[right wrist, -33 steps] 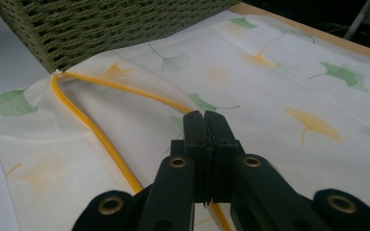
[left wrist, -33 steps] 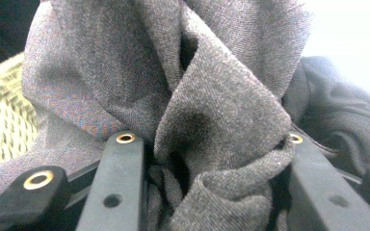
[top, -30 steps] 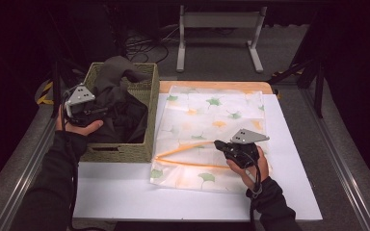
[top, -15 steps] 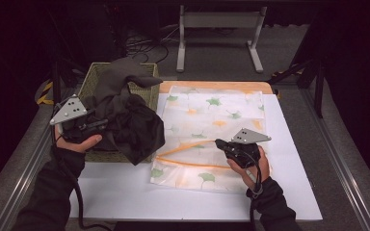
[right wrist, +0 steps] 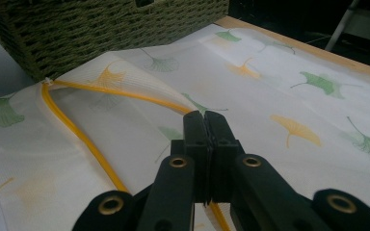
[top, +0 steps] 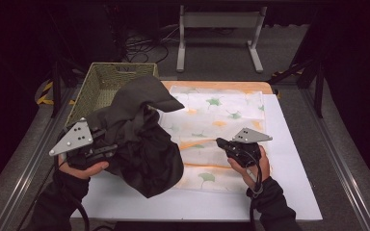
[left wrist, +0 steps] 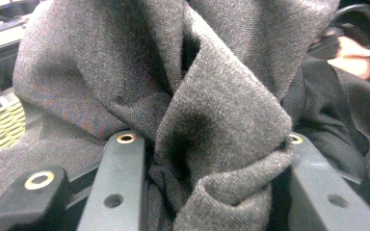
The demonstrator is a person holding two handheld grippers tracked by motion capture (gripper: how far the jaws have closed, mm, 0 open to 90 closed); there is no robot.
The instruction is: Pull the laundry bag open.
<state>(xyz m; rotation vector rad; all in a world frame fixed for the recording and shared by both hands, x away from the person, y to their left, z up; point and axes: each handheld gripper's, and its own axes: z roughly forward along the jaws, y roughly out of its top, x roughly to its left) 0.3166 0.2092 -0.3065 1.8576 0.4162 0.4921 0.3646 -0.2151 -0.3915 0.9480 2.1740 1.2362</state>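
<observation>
Two hand-held grippers work over the white surface (top: 289,192). The left hand-held gripper (top: 107,149) has its jaws clamped on a bunched fold of a dark grey garment (top: 142,139), which hangs in the air just in front of the woven green basket (top: 101,79) and over the near left part of a mesh laundry bag (top: 221,110) printed with ginkgo leaves. In the left gripper view the garment's (left wrist: 212,110) twisted cloth is squeezed between the two black jaws. The right hand-held gripper (top: 220,143) has its jaws fully closed, pinching the laundry bag's (right wrist: 289,96) upper layer beside its yellow zip edge (right wrist: 77,132), so the mouth stands a little raised. The bag lies flat on the surface, touching the basket's (right wrist: 101,29) right side.
</observation>
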